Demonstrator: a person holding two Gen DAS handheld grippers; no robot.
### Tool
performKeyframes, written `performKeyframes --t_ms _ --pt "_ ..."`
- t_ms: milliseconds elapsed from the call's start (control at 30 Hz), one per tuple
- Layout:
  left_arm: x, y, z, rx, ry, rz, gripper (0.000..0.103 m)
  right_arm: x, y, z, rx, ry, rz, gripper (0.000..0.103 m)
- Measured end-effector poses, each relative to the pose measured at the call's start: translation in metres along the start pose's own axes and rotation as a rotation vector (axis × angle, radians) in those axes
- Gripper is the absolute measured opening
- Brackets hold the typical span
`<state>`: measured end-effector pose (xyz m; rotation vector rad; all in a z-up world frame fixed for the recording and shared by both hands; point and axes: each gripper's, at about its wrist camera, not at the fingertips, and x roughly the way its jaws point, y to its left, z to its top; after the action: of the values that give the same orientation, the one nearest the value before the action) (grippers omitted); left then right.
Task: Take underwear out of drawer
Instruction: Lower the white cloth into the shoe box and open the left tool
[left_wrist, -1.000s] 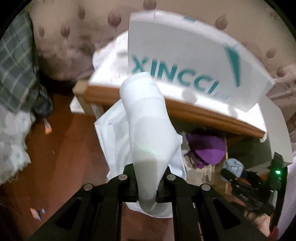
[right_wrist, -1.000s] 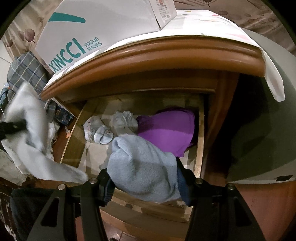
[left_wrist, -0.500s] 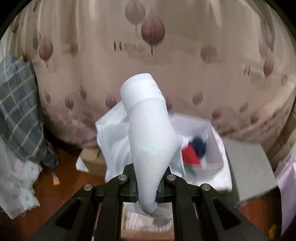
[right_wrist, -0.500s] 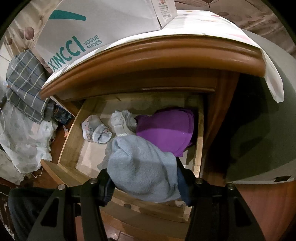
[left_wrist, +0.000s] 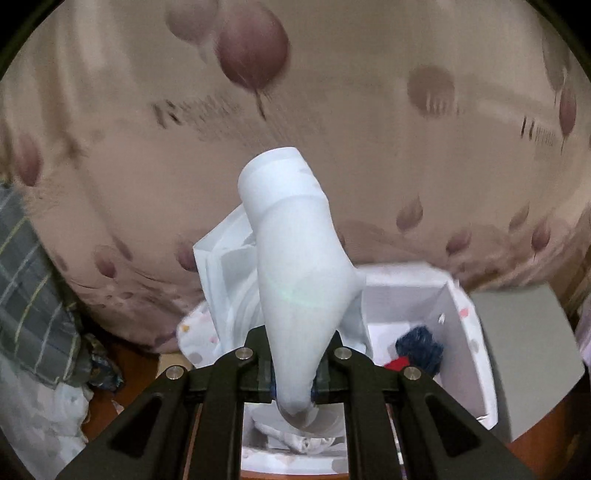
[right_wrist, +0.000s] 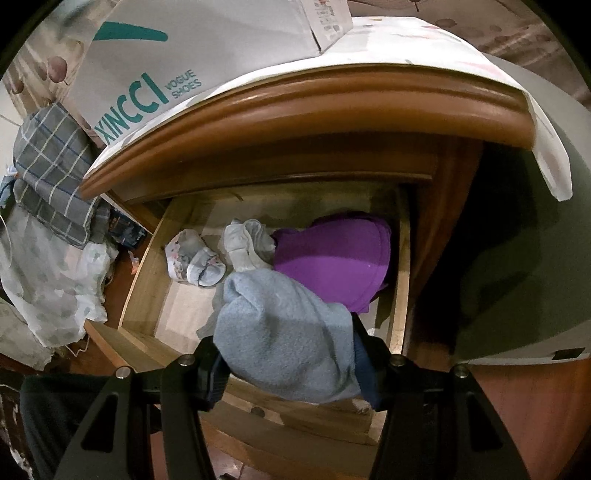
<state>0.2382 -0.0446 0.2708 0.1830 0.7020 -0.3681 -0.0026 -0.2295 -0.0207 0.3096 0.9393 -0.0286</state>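
Your left gripper (left_wrist: 293, 380) has its fingers pinching a white piece of underwear (left_wrist: 295, 280). It is out of the drawer and hangs over a white box (left_wrist: 469, 332) that has a dark blue thing (left_wrist: 421, 345) and a red thing (left_wrist: 397, 363) in it. Your right gripper (right_wrist: 291, 363) has its fingers squeezing a fluffy light blue piece (right_wrist: 284, 336), lifted just above the open drawer (right_wrist: 146, 291).

So two pieces are in your grip, and neither is put down yet. Left in the drawer are a purple piece (right_wrist: 332, 258), a small white bundle (right_wrist: 247, 243) and a patterned little bundle (right_wrist: 194, 262).

The fingertips of both grippers are hidden by cloth. The curtain (left_wrist: 147, 166) behind the box is blurry. You cannot tell what the blue and red things are.
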Motion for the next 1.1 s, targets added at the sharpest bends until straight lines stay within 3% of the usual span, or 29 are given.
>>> performKeyframes --t_ms 267,433,767,900,1100 --pt "0.083 -0.019 -0.034 0.025 0.169 0.000 0.010 0.001 -0.001 0.002 0.003 0.006 0.010 0.057" --pt "0.105 -0.017 -0.047 0.014 0.219 0.011 0.014 0.002 -0.003 0.002 0.011 0.006 0.009 0.057" --pt "0.101 -0.019 -0.054 0.019 0.205 0.044 0.041 0.002 -0.003 0.001 0.013 0.005 0.001 0.057" --pt "0.090 -0.021 -0.056 0.026 0.165 0.041 0.059 0.003 -0.003 0.002 0.012 0.004 -0.001 0.057" --pt "0.067 -0.020 -0.057 0.025 0.106 0.060 0.064 0.003 -0.003 0.001 0.010 0.003 -0.003 0.057"
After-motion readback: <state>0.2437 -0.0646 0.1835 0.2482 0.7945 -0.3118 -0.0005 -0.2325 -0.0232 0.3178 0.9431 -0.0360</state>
